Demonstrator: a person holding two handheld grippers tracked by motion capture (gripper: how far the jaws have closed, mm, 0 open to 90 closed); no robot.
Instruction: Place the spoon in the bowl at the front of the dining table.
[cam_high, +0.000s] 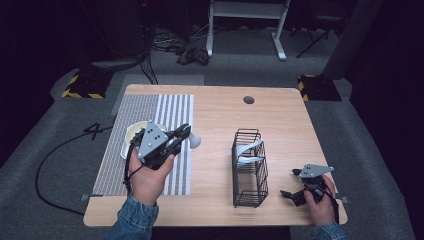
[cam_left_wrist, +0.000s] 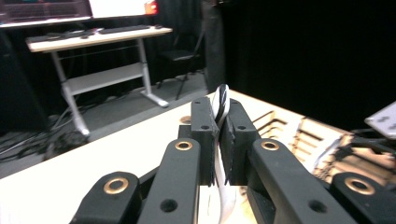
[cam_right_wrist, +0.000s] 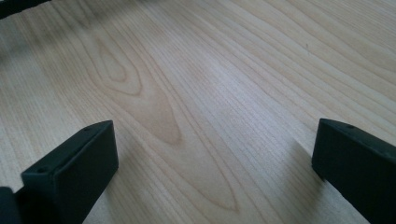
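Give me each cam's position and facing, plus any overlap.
High view: above the person's side, looking forward and down on the table; both forearms, left gripper, right gripper.
Left gripper view: along shut jaws pinching a white utensil, toward the wire basket.
Right gripper view: close over bare wood, jaws apart.
Shared: high and left gripper views both show the wire basket.

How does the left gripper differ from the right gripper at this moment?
The left gripper is shut on a white spoon; the right gripper is open and holds nothing. The left gripper is above the striped mat, beside a bowl; the right gripper is low over bare wood, right of the wire basket. Both are black and hand-held.
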